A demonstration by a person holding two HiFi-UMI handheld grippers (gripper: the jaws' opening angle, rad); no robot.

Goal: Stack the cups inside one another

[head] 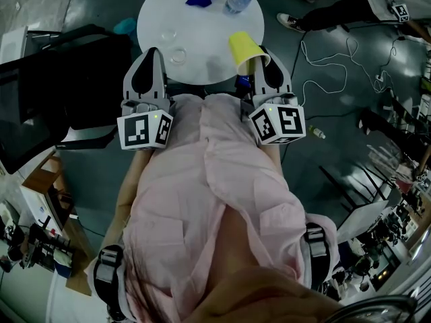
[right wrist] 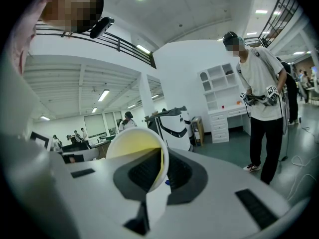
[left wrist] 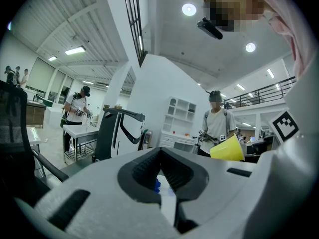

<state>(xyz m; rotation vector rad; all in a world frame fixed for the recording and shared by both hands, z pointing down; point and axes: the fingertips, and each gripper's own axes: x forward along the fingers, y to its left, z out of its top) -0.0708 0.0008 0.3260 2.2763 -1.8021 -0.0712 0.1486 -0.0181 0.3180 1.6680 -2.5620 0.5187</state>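
Right gripper (head: 261, 62) clamps a yellow paper cup (head: 242, 47) by its rim over the round white table's (head: 202, 36) near edge; my left gripper (head: 153, 56) sits closed, empty.

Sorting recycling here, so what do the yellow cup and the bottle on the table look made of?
Yellow cup: likely paper or thin plastic; opaque matte yellow wall with a white rolled rim.
Bottle: probably clear plastic; see-through body with a bluish tint, though it is too small to be sure.
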